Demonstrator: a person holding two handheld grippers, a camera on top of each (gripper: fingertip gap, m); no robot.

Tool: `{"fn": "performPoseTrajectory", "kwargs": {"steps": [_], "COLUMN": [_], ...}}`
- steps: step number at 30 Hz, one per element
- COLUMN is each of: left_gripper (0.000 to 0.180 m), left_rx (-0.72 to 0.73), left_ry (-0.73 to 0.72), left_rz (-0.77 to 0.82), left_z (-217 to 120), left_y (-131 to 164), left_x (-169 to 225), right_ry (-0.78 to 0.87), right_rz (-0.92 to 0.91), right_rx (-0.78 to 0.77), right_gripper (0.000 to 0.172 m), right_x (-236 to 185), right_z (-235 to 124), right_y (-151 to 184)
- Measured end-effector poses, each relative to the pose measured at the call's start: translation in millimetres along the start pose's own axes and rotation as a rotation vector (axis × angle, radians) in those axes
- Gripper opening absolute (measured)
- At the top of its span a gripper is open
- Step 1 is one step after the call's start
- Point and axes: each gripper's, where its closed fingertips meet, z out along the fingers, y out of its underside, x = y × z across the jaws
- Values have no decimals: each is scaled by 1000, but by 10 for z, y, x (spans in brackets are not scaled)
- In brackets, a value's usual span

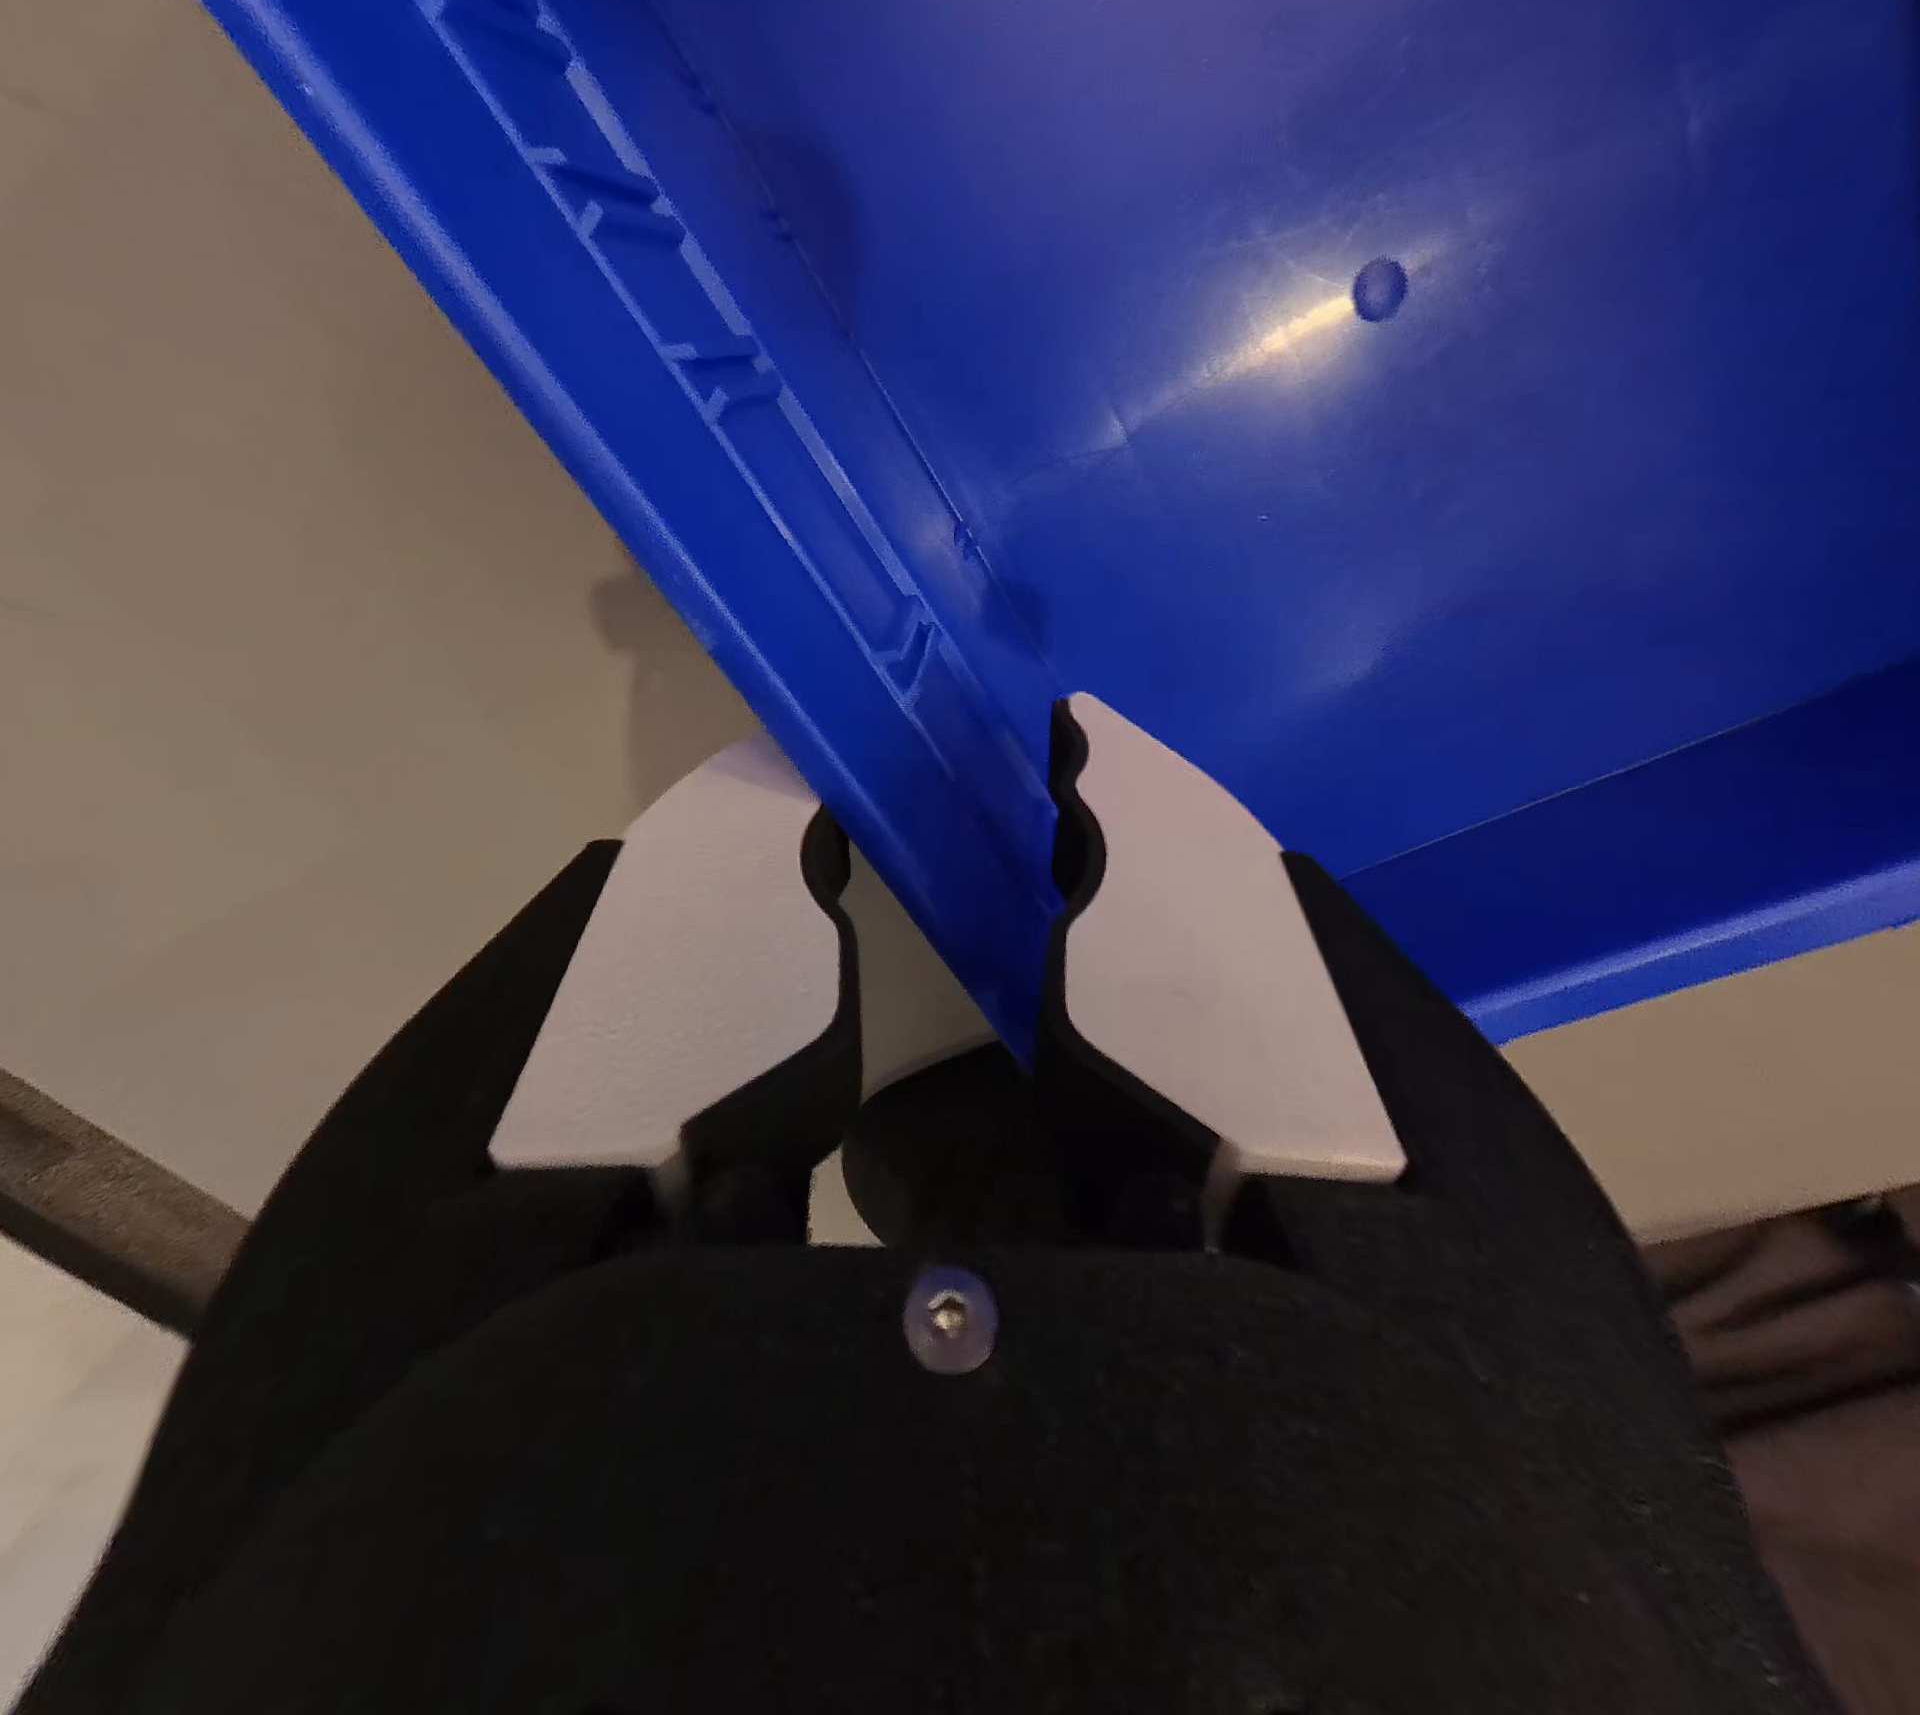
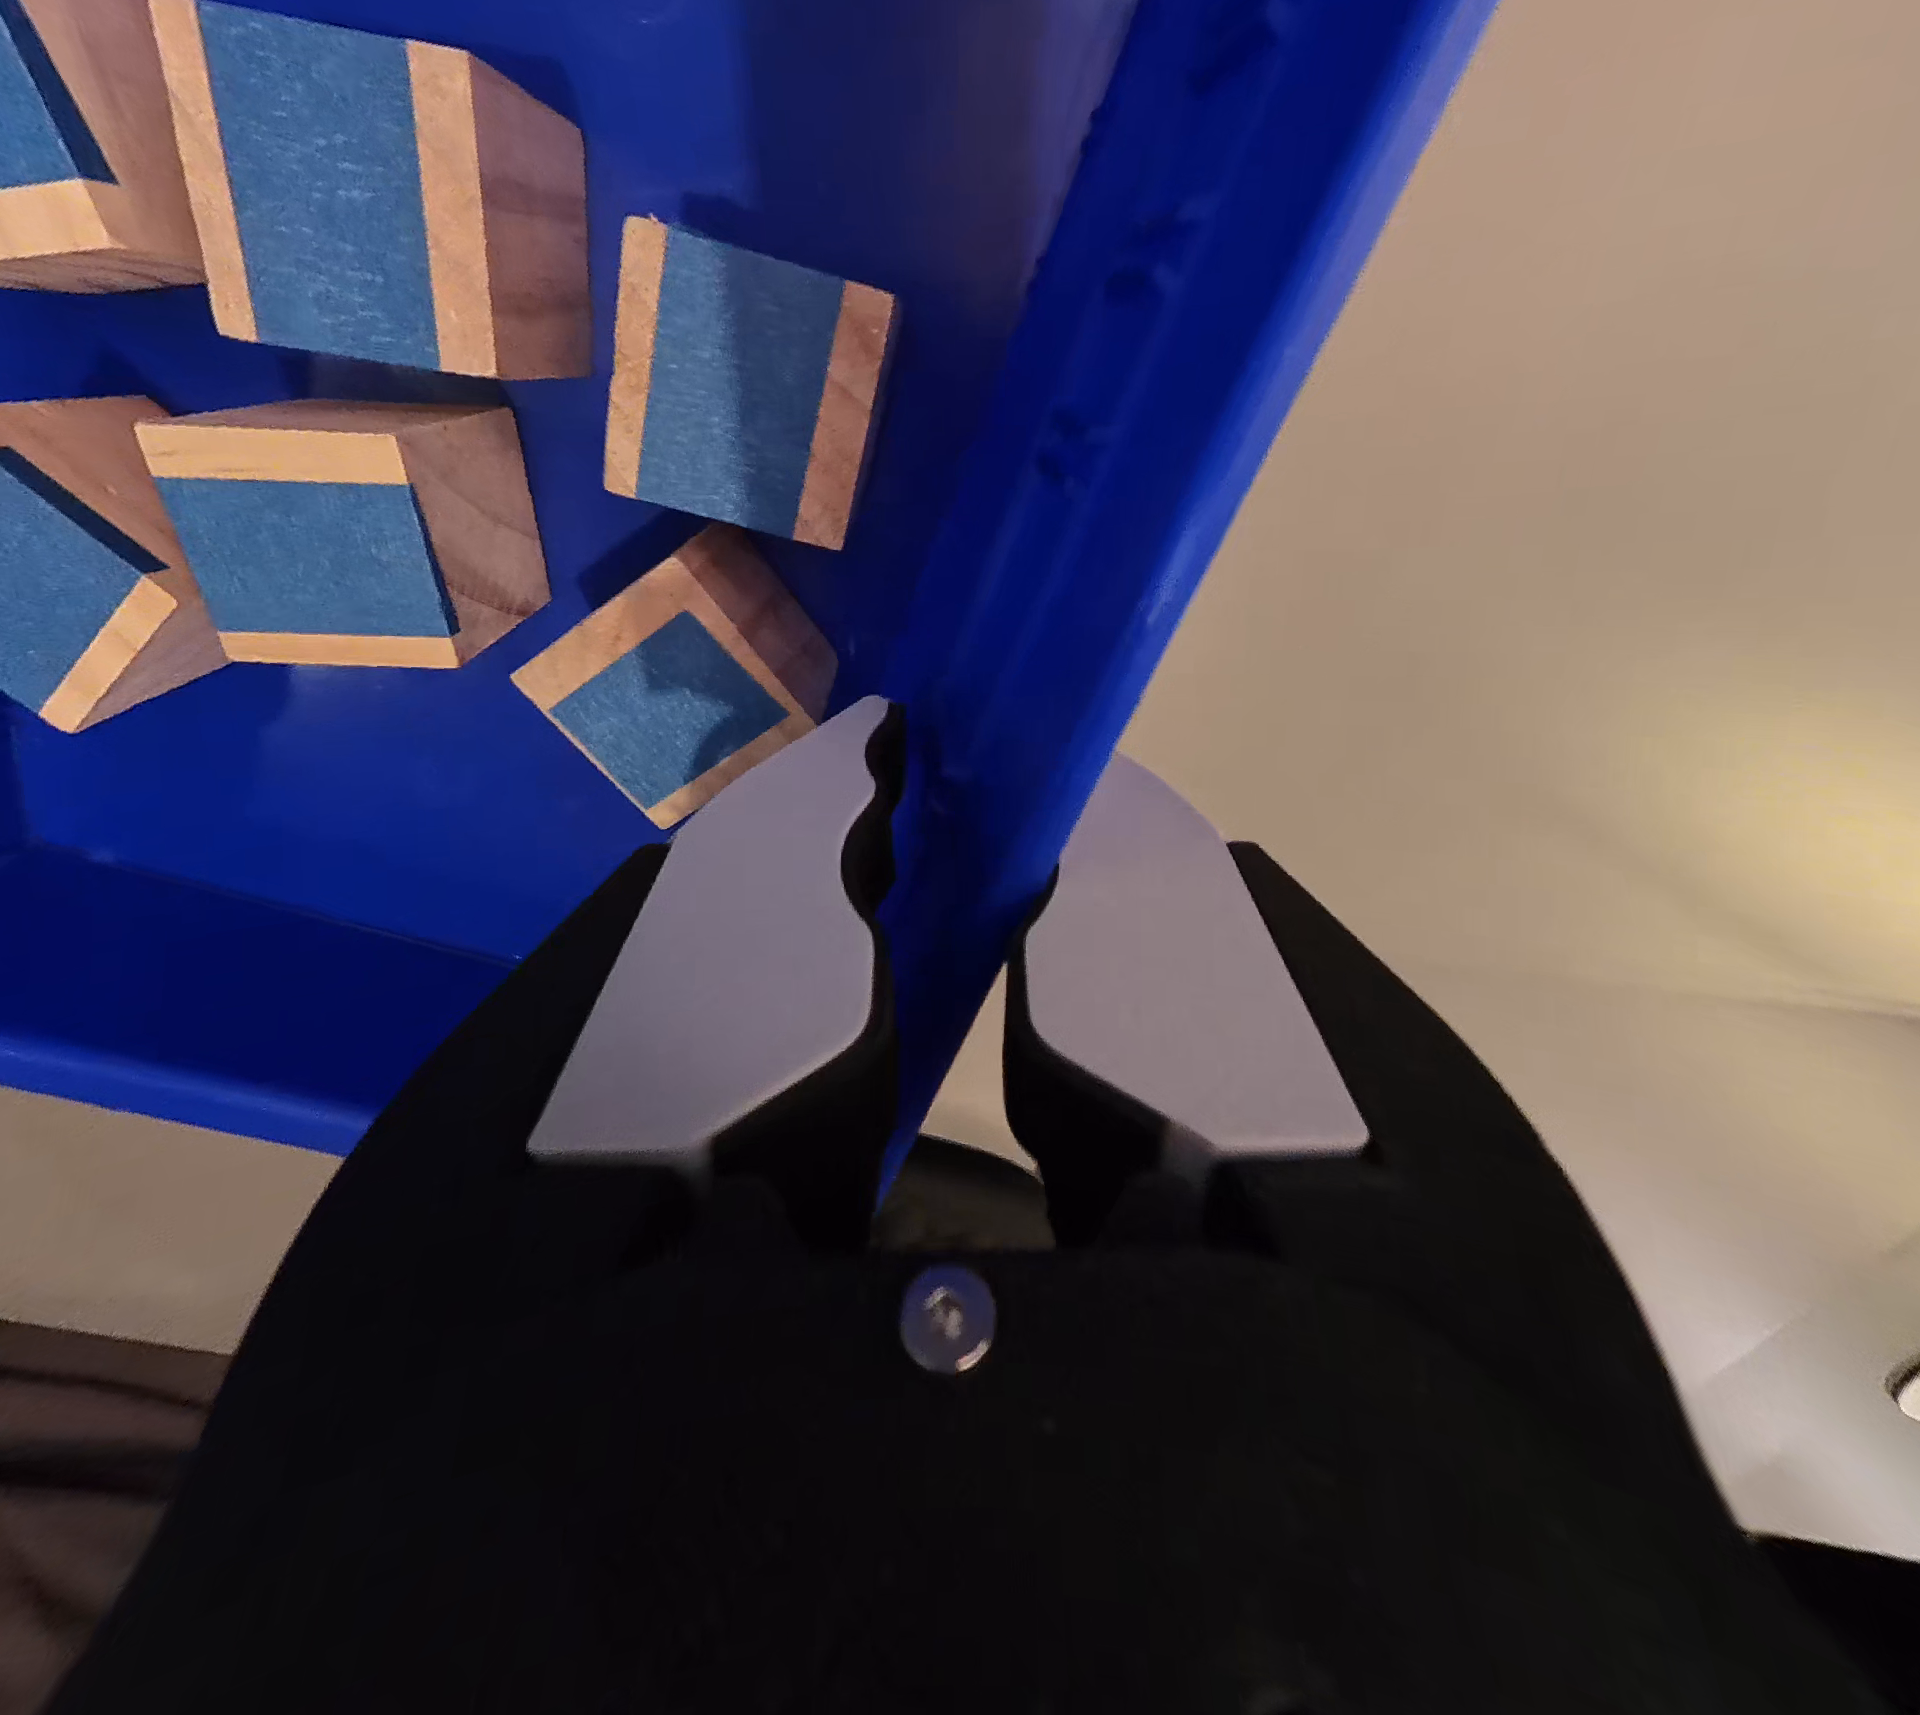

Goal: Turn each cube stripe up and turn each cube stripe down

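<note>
A blue plastic bin (image 1: pixel 1351 107) fills the left wrist view; the part of its floor seen there holds no cube. My left gripper (image 1: pixel 925 730) straddles the bin's ribbed rim (image 1: pixel 623 263). Its jaws are apart; one pad (image 1: pixel 1070 834) lies against the inner wall and a gap shows beside the other. In the right wrist view several wooden cubes lie in the bin with the blue stripe up, such as a large one (image 2: pixel 343 179), one by the wall (image 2: pixel 743 382) and the nearest (image 2: pixel 665 709). My right gripper (image 2: pixel 997 730) straddles the opposite rim (image 2: pixel 1195 315), jaws apart.
The bin rests on a beige tabletop (image 1: pixel 260 418), which also shows to the right of the bin in the right wrist view (image 2: pixel 1558 522). A dark strip (image 1: pixel 83 1177) runs along the table's near edge. A white object (image 2: pixel 1818 1437) lies at the lower right.
</note>
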Motion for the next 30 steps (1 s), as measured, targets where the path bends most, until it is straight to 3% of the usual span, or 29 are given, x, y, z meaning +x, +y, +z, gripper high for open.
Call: {"fn": "performPoseTrajectory", "kwargs": {"steps": [3, 6, 14, 18, 30], "left_gripper": [33, 27, 41, 44, 50], "left_rx": [38, 174, 630, 804, 1013], "left_ry": [67, 27, -447, -563, -556], "left_rz": [-33, -44, -191, -249, -370], "left_z": [-72, -325, -1327, -1670, -2121], "left_y": [-21, -115, -251, -211, 122], "left_x": [-2, -125, -980, -1227, -1565], "right_ry": [-58, -63, -148, -150, -180], "right_rz": [45, 84, 118, 92, 76], "right_rx": [-20, -18, -38, -66, -121], "right_gripper": [20, 21, 8, 8, 8], "right_x": [-15, -14, -97, -68, 464], "right_z": [40, 48, 188, 189, 51], "right_y": [52, 55, 51, 54, 234]}}
